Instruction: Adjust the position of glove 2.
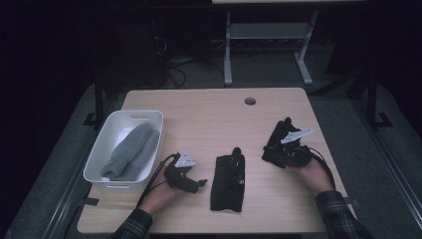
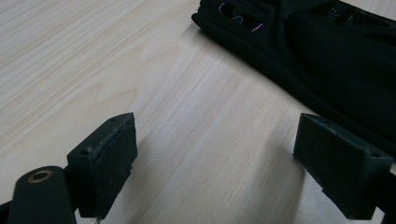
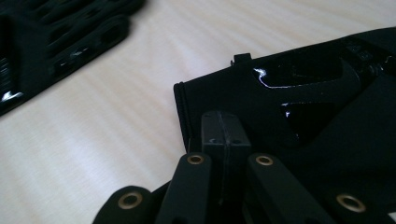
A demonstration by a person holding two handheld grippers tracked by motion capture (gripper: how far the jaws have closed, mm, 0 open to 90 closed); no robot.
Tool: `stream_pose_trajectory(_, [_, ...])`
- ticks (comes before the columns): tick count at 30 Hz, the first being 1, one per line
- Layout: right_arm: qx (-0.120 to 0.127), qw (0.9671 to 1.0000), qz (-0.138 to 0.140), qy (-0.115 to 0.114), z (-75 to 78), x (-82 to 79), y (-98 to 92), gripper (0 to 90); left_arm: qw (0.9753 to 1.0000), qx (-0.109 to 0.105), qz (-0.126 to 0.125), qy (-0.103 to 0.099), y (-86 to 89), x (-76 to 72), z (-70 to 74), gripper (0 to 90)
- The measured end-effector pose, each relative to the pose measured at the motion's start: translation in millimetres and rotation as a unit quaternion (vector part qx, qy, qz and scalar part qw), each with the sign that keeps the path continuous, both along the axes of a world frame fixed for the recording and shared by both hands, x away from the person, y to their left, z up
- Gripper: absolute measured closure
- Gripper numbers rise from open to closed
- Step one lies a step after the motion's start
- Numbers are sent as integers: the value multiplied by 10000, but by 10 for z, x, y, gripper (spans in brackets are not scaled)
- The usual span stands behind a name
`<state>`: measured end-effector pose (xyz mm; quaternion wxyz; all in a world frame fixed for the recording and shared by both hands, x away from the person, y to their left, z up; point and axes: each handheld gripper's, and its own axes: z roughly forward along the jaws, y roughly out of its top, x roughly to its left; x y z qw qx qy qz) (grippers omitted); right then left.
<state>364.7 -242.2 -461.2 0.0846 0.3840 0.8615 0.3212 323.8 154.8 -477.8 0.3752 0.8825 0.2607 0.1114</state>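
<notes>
A black glove [image 1: 228, 183] is laid flat on the wooden table [image 1: 209, 114], between the two grippers. The left gripper [image 1: 197, 183] is held low over the tabletop with its jaws spread wide apart and nothing between them; in the left gripper view bare wood is seen in the gap [image 2: 215, 158], and the glove's edge [image 2: 327, 60] lies just ahead of the jaws and close beside one of them (touching or not cannot be told).

The right gripper [image 1: 280, 132] is held near the table's other side. In the right gripper view its jaws [image 3: 224, 140] are brought together, and a second black glove [image 3: 327, 107] lies directly in front of and under them; whether its cuff is pinched between the jaws cannot be told. The first glove is seen farther off from these jaws [image 3: 56, 42].

Well away from both sets of jaws, a white bin [image 1: 102, 149] is seen with grey knitted gloves [image 1: 130, 152] lying in it.
</notes>
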Motion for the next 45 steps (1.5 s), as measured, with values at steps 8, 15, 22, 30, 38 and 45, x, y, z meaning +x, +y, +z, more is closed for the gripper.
stream_pose_trajectory(8, [-13,9995,305,20,11,-274,69,900,10000,0,-9,4,4,-5,0,124])
stream_pose_trajectory(15, [27,9985,540,110,23,-558,137,900,10000,18,-29,-13,9,-4,1,124])
stream_pose_trajectory(22, [52,9973,718,169,31,-808,174,900,10000,22,-39,-18,12,-4,2,124])
stream_pose_trajectory(30, [231,9982,515,-194,179,-742,105,900,10000,20,-33,-11,11,-5,2,124])
stream_pose_trajectory(38, [304,9988,96,-377,228,-370,27,900,10000,18,-33,-12,11,-5,2,124])
stream_pose_trajectory(45, [245,9993,-73,-259,146,-109,50,900,10000,26,-37,-11,12,-6,3,124])
